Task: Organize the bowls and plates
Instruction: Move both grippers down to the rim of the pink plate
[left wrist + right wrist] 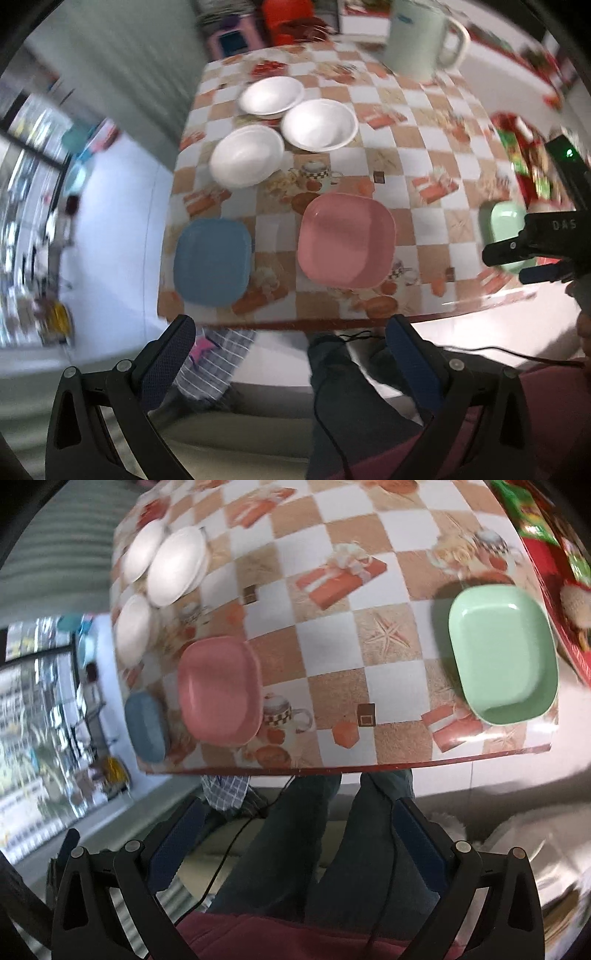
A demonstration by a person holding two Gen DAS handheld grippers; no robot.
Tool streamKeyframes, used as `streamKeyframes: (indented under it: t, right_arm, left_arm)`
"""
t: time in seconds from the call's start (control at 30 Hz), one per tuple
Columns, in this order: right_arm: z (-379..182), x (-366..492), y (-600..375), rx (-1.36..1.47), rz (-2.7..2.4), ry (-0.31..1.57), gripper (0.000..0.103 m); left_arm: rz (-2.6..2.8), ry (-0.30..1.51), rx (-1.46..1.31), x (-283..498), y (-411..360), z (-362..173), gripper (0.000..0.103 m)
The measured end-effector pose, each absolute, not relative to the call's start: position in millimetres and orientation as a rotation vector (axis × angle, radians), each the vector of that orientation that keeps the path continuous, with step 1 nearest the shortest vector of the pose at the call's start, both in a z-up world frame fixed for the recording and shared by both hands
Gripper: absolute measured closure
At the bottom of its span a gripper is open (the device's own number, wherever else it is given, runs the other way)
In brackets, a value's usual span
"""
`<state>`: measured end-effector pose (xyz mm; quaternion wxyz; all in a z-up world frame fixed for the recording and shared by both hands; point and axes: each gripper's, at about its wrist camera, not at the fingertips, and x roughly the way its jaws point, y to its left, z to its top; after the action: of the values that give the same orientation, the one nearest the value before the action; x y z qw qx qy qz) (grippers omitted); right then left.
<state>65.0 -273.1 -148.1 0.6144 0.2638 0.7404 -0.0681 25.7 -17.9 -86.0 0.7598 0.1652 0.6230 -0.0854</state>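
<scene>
On the checkered table (388, 122) lie a blue square plate (212, 261), a pink square plate (345, 240) and a green square plate (504, 225). Three white round bowls (319, 124) cluster farther back. My left gripper (291, 345) hovers open and empty over the table's near edge, between the blue and pink plates. In the right wrist view the pink plate (219, 690) is at left, the green plate (504, 653) at right, the blue plate (146, 727) at far left, the white bowls (177, 565) beyond. My right gripper (295, 834) is open and empty, short of the table (332, 657).
A pale green pitcher (421, 35) stands at the table's far right. A red and green patterned box (524, 155) lies along the right side (554, 554). The person's legs (314, 849) and a cable sit below the table edge. A checked cloth (218, 358) hangs under the edge.
</scene>
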Motion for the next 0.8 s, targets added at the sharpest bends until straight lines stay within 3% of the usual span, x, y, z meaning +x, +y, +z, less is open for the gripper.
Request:
streamKeyframes:
  t: [0.37, 0.8]
  right_arm:
    - [-219, 78, -244, 0.527, -0.361, 1.686, 0.001]
    - [-268, 95, -241, 0.481, -0.464, 1.673, 0.001]
  left_arm:
    - [-0.377, 1.42, 0.491, 109, -18, -178, 0.0]
    - [-0.389, 1.475, 0.541, 145, -28, -266, 0.0]
